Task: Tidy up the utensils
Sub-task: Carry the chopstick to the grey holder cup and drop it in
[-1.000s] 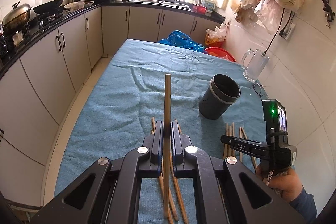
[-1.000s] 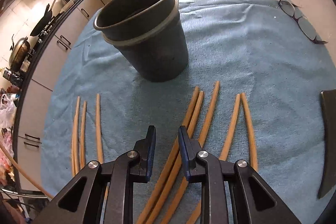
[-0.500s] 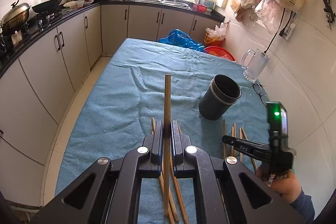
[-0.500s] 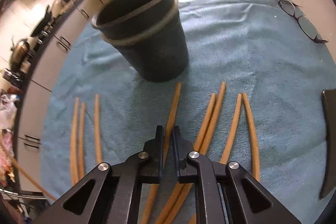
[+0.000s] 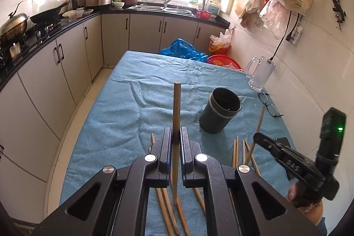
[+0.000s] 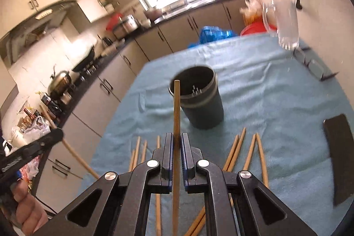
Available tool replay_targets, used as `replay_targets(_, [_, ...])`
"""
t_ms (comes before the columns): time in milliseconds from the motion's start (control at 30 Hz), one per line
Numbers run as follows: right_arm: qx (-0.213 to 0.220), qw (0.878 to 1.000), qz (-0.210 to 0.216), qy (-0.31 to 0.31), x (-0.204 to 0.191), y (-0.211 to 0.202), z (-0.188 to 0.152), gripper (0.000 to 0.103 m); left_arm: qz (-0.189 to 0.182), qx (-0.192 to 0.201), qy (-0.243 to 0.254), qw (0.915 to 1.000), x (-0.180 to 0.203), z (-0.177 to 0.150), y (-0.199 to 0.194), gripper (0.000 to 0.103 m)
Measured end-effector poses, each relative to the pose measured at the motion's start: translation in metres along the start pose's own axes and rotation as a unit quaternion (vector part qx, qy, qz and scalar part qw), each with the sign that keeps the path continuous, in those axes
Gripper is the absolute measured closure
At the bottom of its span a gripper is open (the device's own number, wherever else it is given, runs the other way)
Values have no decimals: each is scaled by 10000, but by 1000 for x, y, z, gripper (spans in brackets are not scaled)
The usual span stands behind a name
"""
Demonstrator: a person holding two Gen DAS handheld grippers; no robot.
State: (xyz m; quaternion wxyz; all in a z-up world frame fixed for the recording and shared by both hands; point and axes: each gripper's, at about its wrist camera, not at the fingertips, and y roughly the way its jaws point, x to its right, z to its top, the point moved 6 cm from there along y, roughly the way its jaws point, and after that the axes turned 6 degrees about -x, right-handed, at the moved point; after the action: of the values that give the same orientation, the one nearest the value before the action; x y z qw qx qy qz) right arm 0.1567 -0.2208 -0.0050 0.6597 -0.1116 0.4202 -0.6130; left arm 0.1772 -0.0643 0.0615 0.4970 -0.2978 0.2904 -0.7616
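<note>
A dark round holder (image 5: pixel 220 113) stands on the blue cloth (image 5: pixel 124 107); it also shows in the right wrist view (image 6: pixel 200 97). My left gripper (image 5: pixel 176 138) is shut on a wooden chopstick (image 5: pixel 176 107) held above the cloth, left of the holder. My right gripper (image 6: pixel 176 143) is shut on another chopstick (image 6: pixel 176 110), lifted off the cloth just short of the holder. That gripper shows in the left wrist view (image 5: pixel 257 136) with its chopstick (image 5: pixel 257 127). Several loose chopsticks (image 6: pixel 234 149) lie on the cloth below both grippers.
A glass mug (image 5: pixel 260 73) and a pair of glasses (image 5: pixel 268 104) sit at the table's right edge by the wall. A black flat object (image 6: pixel 338 147) lies right of the chopsticks. Kitchen counters (image 5: pixel 50 37) run along the left.
My right gripper closed on a chopstick lying on the cloth and lifted it, tilting up toward the holder. My left gripper kept its chopstick and barely moved.
</note>
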Motion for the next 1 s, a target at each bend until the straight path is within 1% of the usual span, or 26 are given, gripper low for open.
replay_targets(67, [140,9999,3,-7,-3,-7,1,96,-3,8,12,10000,1,1,-2,97])
replay_targets(233, [307,9995,71,37,-2,-20,5,96,7,32,31,10000,5,3,-4,97])
replay_targets(667, [522,9985,109,105,2,-34,8,96,-6,31,68,10000,11,8,-6,97])
replay_targets(1000, [739,9969,200,178,2,-51,27,96,-84,87,124,9999,21,29,-7,97])
